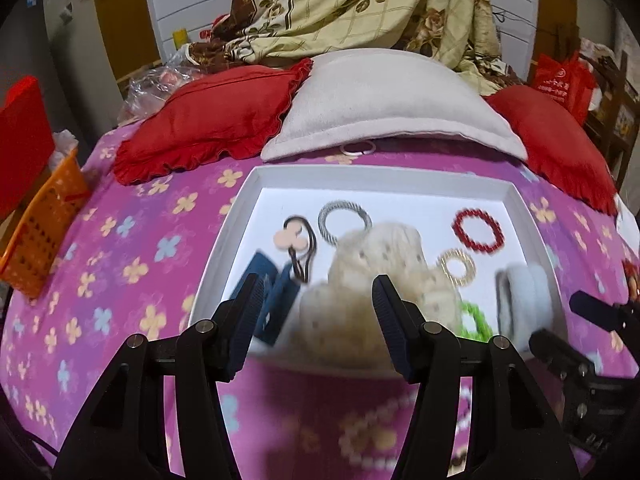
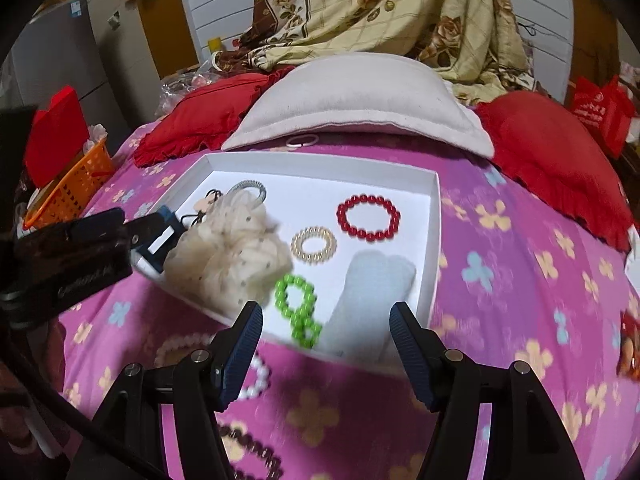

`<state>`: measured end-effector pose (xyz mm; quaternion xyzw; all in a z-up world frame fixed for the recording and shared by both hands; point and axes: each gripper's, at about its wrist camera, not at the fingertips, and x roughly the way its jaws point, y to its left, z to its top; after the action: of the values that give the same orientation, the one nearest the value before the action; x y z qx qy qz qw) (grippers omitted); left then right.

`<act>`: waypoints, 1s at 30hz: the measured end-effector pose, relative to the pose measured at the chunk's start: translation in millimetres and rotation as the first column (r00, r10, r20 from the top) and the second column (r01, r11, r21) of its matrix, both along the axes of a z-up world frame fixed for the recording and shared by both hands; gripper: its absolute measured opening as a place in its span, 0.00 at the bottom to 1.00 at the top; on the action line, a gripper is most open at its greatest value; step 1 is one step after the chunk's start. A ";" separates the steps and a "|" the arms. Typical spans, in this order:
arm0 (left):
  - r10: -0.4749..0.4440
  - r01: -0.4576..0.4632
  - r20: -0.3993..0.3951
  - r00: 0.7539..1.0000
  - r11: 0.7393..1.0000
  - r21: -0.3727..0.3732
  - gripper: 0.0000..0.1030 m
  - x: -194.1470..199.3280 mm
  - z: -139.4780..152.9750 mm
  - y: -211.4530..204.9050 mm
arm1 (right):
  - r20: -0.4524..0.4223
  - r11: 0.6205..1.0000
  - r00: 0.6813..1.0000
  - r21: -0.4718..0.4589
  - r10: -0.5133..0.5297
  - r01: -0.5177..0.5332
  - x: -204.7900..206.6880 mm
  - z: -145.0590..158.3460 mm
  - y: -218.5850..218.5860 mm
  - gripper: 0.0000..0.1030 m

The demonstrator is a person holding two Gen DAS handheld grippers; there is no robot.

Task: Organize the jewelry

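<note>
The white tray (image 2: pixel 434 240) sits mid-frame in both views on the pink flowered bedspread (image 2: pixel 520 264), and most of the jewelry already lies inside it: a red bead bracelet (image 2: pixel 368 217) toward the upper right, a gold ring-shaped band (image 2: pixel 314 245) just below and left of it, a green bead bracelet (image 2: pixel 298 306) at the lower middle, a cream scrunchie (image 2: pixel 228 256) to the left, a pale blue band (image 2: pixel 372 300) at the lower right.

What is left to gather, by my reading, lies outside the tray on the bedspread at the lower left of the right wrist view: a white bead bracelet (image 2: pixel 256 380) partly hidden behind the left fingertip of the right gripper (image 2: pixel 326 316), and a dark bead strand (image 2: pixel 256 452) lower still, near the bottom edge (both are blurred, so their exact shape is hard to tell).

The right gripper stands with its jaws spread wide and nothing between them, aimed at the tray's near edge. The white bead bracelet lies below and to the left of its fingertips, closer to the camera than the tray. The left gripper (image 1: pixel 318 292) is likewise spread and empty, pointing over the scrunchie (image 1: pixel 376 256); in its view blurred white beads (image 1: pixel 376 416) appear at the bottom centre, beneath the gripper's frame.

Either hand seems near enough; the white bracelet touches the right gripper's outline in frame, so that one looks the handier, after a pull-back toward the lower left.
</note>
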<state>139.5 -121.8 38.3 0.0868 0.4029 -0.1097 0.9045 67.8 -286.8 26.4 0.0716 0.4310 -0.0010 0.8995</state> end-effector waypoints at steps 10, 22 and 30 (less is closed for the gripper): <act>-0.007 0.006 0.048 0.999 1.000 0.001 0.55 -61.5 7.7 19.1 | 0.017 1.000 1.000 -0.023 -0.001 0.002 -51.6 7.6 13.7 0.63; -0.025 0.018 -0.074 0.997 0.996 -0.091 0.55 -89.2 -8.7 55.8 | -0.034 0.993 0.994 -0.044 0.108 -0.110 -89.7 -20.6 33.0 0.63; -0.033 0.010 -0.191 0.981 0.993 -0.121 0.55 -78.6 -43.3 58.5 | -0.097 0.980 0.980 -0.081 0.171 -0.179 -76.5 -58.0 50.1 0.46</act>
<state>60.9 -63.3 -5.0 0.0260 0.4804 -0.1512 0.8635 -8.6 -236.7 -31.6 -0.0072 0.4750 0.0557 0.8782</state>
